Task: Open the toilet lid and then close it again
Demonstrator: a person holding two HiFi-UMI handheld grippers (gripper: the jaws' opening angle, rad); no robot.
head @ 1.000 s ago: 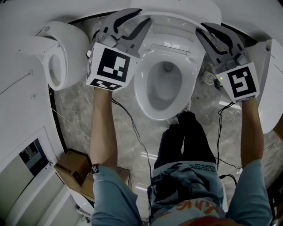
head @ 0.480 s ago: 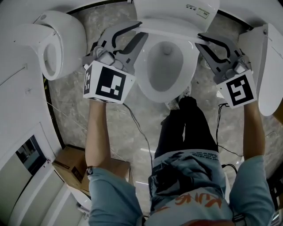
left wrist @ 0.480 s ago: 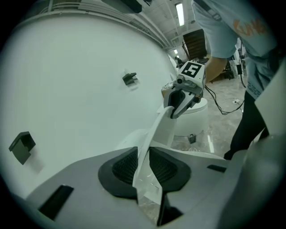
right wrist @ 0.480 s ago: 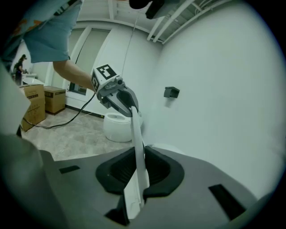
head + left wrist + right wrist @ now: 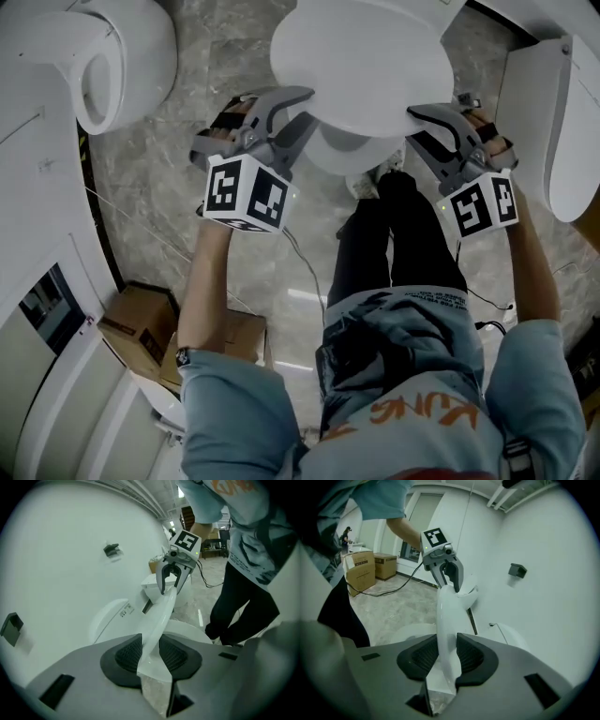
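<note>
The toilet lid [image 5: 361, 66] covers the toilet bowl [image 5: 349, 155]. The left gripper [image 5: 307, 105] and right gripper [image 5: 417, 127] pinch its left and right edges narrowly, their jaws having just been opening slightly.

Your shirt [image 5: 412, 414] shows orange letters, apparently "KUNG"; the label [image 5: 124, 611] on the toilet [image 5: 105, 623] is illegible.

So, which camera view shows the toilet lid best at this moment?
The head view: the toilet lid appears there almost whole, from above. The gripper views show only its thin edge between the jaws of the left gripper and right gripper, which have just been opening.
</note>
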